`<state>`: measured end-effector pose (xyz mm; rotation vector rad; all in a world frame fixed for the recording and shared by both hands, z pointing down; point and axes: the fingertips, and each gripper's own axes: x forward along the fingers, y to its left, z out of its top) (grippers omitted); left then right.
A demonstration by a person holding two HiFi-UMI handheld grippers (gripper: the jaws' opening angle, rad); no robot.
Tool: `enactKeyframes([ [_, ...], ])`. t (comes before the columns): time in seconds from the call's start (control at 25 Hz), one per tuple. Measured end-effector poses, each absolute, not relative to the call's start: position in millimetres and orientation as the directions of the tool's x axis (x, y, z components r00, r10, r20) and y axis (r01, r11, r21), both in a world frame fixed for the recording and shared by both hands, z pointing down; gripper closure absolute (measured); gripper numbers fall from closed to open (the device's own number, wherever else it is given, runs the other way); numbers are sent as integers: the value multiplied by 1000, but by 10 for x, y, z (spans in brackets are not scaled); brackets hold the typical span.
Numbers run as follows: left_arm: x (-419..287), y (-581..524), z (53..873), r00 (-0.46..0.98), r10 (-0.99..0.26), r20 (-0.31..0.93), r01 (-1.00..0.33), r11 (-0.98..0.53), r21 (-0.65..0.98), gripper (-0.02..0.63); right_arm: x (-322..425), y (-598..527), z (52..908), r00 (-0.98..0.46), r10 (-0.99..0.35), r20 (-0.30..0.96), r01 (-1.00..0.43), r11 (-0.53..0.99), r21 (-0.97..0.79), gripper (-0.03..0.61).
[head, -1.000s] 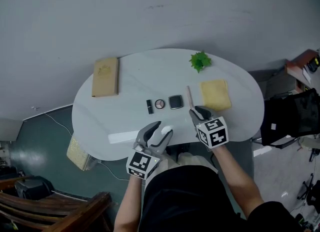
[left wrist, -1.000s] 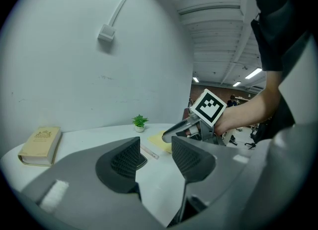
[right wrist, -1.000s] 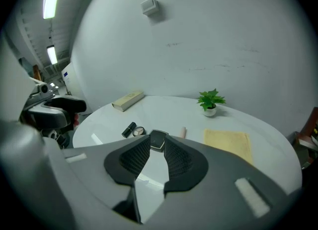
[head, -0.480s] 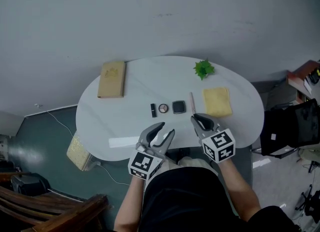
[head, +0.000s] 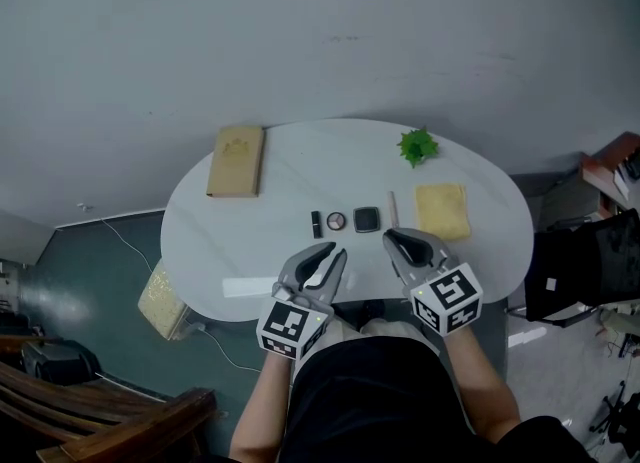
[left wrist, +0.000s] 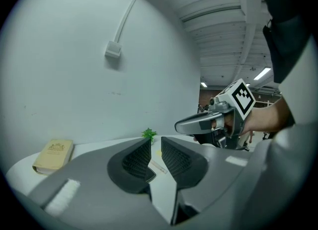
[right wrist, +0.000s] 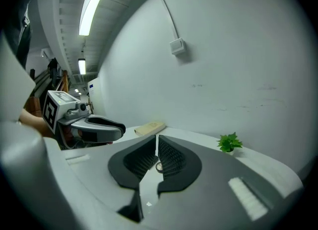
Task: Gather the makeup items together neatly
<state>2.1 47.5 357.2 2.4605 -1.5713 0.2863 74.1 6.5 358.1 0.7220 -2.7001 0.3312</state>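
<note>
- The lipstick (head: 316,222), the round compact (head: 336,221), the square compact (head: 367,219) and a thin pencil (head: 393,209) lie in a short row near the middle of the table (head: 290,181). They are close together but apart. So tidy a line suggests the gathering is largely done.
- The left gripper (head: 336,248) hangs over the table's near edge, short of the row. Its jaws have just been closing and now leave a narrow gap with nothing between them.
- The right gripper (head: 392,237) hangs beside it, just short of the pencil. Its jaws have also just been closing and now stand together, empty.
- Both are held clear of the items, probably so the row is not knocked.
- A yellow cloth (head: 442,211) lies just beside the pencil and is the only thing crowding the row.
- A book (head: 237,161) and a small plant (head: 418,146) sit well apart and block nothing.
</note>
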Motion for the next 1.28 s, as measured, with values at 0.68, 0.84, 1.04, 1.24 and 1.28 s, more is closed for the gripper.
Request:
enactKeyframes([
  [0.68, -75, 463, 3363, 381, -894, 237, -924, -374, 75, 615, 705, 132, 3251, -853, -426, 301, -475, 873, -112, 566],
  [0.84, -95, 469, 3362, 374, -897, 236, -927, -368, 73, 615, 740, 134, 3277, -846, -429, 316, -482, 869, -111, 568],
  [1.04, -136, 481, 3363, 365, -901, 235, -931, -356, 78, 615, 780, 136, 3294, -840, -438, 320, -492, 864, -107, 568],
  [1.24, -146, 473, 3361, 359, -903, 236, -933, -350, 80, 615, 803, 112, 3291, -834, -449, 321, -503, 858, -104, 568],
  [1.28, -145, 473, 3362, 357, -904, 237, -934, -348, 81, 615, 807, 110, 3289, -833, -450, 321, -504, 858, -103, 568],
])
